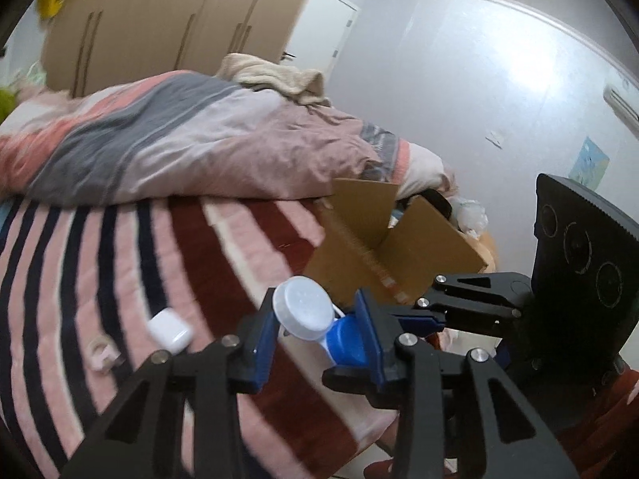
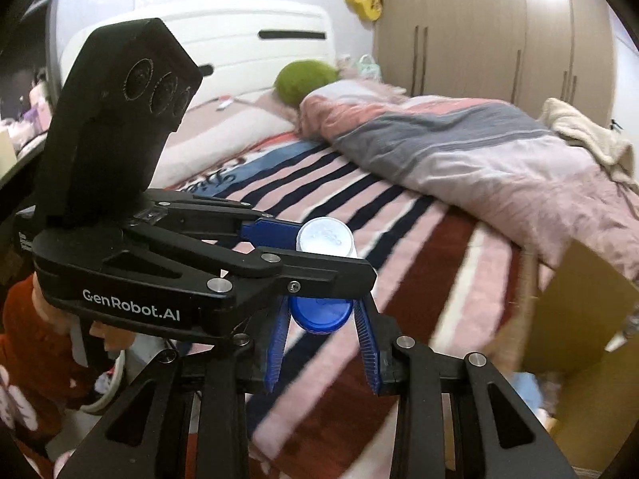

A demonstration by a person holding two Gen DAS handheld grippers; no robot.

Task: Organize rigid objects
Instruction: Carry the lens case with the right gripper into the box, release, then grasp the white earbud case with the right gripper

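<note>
On the striped blanket (image 1: 80,259), at 8 o'clock from the left gripper (image 1: 315,333), a small white cap (image 1: 169,329) and a pale ring (image 1: 102,353) lie close together without touching. The left gripper's fingers are closed tight on a white-and-blue container (image 1: 305,309), which is held clear above the blanket, with the cardboard box (image 1: 399,239) at 1 o'clock behind it. The right gripper (image 2: 323,309) is drawn in narrow on the blue end of the same container, both pads pressing its sides.
</note>
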